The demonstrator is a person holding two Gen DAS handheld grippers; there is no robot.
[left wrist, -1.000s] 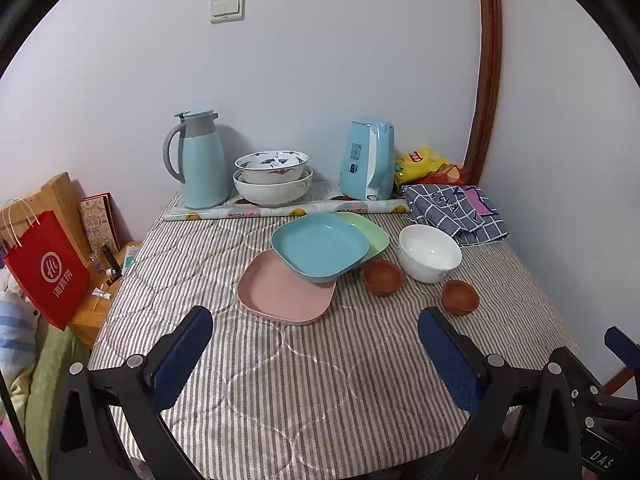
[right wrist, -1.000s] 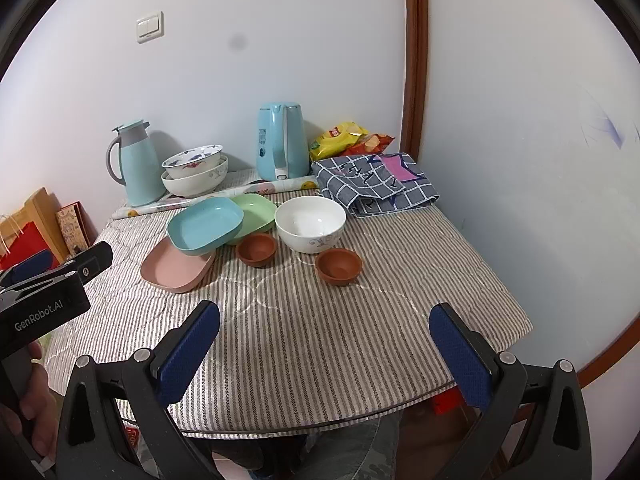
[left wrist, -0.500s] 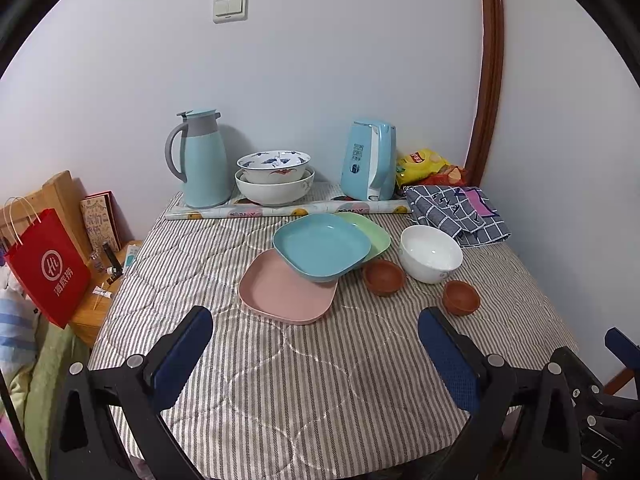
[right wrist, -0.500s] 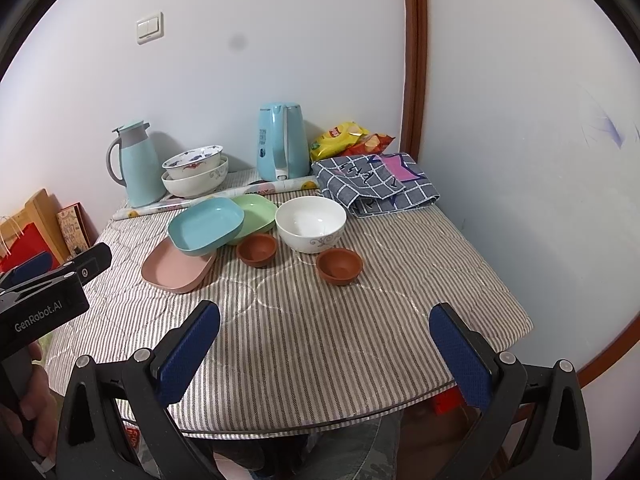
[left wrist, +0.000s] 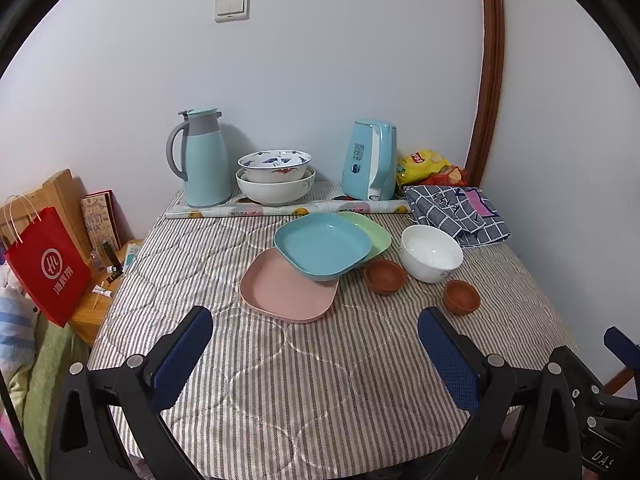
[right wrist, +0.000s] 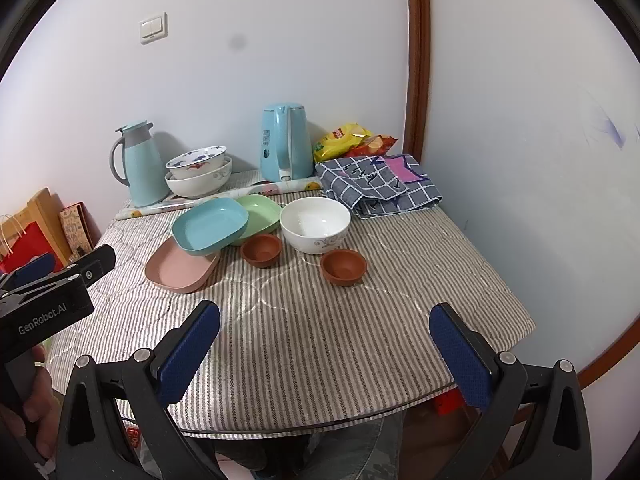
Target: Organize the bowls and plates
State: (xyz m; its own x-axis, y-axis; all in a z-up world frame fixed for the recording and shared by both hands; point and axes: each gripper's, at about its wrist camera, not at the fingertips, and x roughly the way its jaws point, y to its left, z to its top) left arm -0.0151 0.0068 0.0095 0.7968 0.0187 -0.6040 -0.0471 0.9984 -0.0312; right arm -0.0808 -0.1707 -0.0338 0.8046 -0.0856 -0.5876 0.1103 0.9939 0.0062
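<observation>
Three square plates overlap mid-worktop: the blue plate (left wrist: 322,245) rests tilted across the pink plate (left wrist: 289,290) in front and the green plate (left wrist: 372,231) behind. Just right of them stands one white bowl (left wrist: 431,253), flanked by two small brown bowls, the nearer-left brown bowl (left wrist: 385,276) beside the plates and the outer brown bowl (left wrist: 461,297) toward the worktop's right edge. Two larger bowls are nested at the back, a patterned bowl (left wrist: 274,165) inside a plain one. Your left gripper (left wrist: 316,350) and right gripper (right wrist: 325,342) both hang released, jaws wide, above the bare front of the striped worktop (left wrist: 280,380), touching nothing. Behind the dishes stand one flask (left wrist: 200,158) and one kettle (left wrist: 370,160), with a rolled sheet (left wrist: 288,210) lying along the back. Only the left view shows the whole red bag (left wrist: 48,266) on the side cabinet; only the right view shows your hand (right wrist: 38,416) around the left gripper's handle, the worktop's front edge, and the folded checked cloth (right wrist: 376,186) in full.
</observation>
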